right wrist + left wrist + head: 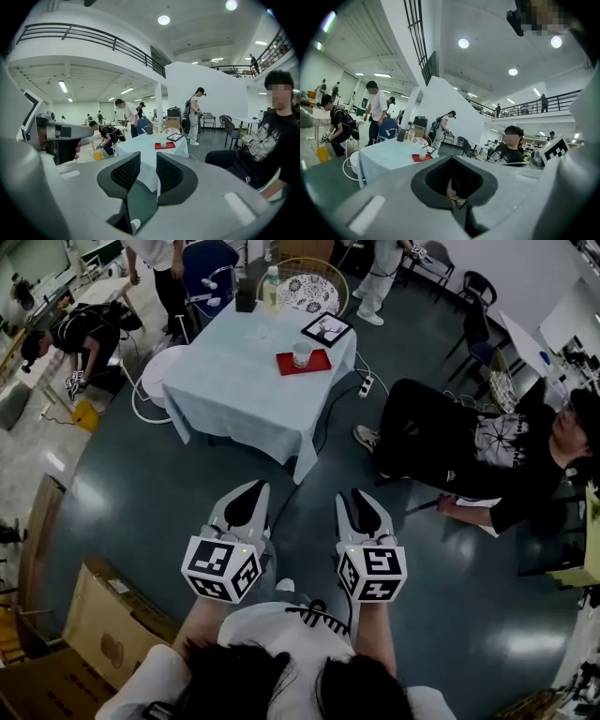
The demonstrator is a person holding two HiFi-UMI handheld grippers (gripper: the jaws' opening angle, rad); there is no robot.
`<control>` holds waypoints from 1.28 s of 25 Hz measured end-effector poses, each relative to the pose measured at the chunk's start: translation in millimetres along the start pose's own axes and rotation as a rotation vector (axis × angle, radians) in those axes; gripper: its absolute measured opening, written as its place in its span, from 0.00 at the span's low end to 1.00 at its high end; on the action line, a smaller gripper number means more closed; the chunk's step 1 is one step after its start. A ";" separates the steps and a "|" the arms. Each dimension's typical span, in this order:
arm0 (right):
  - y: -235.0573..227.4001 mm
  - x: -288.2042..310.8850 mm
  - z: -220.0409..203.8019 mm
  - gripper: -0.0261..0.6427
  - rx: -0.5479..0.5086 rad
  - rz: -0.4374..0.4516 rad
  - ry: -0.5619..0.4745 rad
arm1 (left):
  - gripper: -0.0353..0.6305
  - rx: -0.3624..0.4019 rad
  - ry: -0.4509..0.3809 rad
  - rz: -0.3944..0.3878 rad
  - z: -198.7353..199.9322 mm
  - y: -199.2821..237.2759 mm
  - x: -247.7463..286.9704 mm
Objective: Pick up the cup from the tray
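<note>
While the cup [301, 354] sits on the tray [317, 363], upper centre, nothing is done: left gripper [253, 487] jaws together, right gripper [357, 495] jaws slightly apart, both empty.

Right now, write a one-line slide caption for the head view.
Left gripper and right gripper, both empty, face a distant table with the cup on its red tray.

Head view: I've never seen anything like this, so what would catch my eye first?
Two white tools fill the lower middle, the left gripper and the right gripper, each carrying a black-and-white marker cube. Beyond them, further up the picture, stands a table under a pale blue cloth, with a cup on a red tray near its right edge. A person in black sits at the right.
</note>
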State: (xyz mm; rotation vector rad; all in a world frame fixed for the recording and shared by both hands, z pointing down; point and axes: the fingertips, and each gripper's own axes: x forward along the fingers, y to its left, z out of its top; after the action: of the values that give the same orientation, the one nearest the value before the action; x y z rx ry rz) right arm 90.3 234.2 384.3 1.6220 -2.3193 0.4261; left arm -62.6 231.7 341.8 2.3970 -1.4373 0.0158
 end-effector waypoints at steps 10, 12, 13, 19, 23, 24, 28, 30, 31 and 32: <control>-12.5 60.2 9.4 0.22 -0.024 0.014 0.040 | 0.05 -0.016 0.023 0.020 0.7 33.7 47.8; -16.5 73.1 19.1 0.22 -0.027 0.012 0.035 | 0.05 -0.016 0.019 0.018 8.0 41.2 60.2; -18.6 79.5 24.9 0.22 -0.026 0.010 0.029 | 0.05 -0.013 0.016 0.014 12.6 44.9 66.7; -25.8 122.6 54.1 0.23 0.024 0.004 -0.003 | 0.05 0.017 0.027 -0.015 37.0 72.7 107.5; -26.5 156.9 65.9 0.24 0.027 -0.005 0.008 | 0.05 0.027 0.035 -0.039 51.6 97.0 137.6; -26.3 165.3 69.9 0.24 0.026 -0.009 0.005 | 0.05 0.034 0.040 -0.049 54.8 103.0 145.9; -25.7 195.6 88.7 0.29 0.028 -0.018 -0.013 | 0.05 0.048 0.055 -0.098 68.5 122.1 176.4; -26.7 209.2 96.2 0.30 0.033 -0.025 -0.014 | 0.05 0.062 0.060 -0.123 75.4 127.6 188.8; -27.3 215.5 100.0 0.31 0.035 -0.029 -0.018 | 0.05 0.069 0.062 -0.134 78.4 130.2 194.5; -27.6 221.6 103.6 0.31 0.037 -0.029 -0.023 | 0.05 0.074 0.064 -0.142 80.8 133.0 199.8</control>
State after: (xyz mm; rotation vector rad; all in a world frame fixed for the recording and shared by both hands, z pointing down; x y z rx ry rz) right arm 36.9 -5.9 377.6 1.6842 -2.3148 0.4482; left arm -92.8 -19.8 340.6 2.5290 -1.2559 0.1113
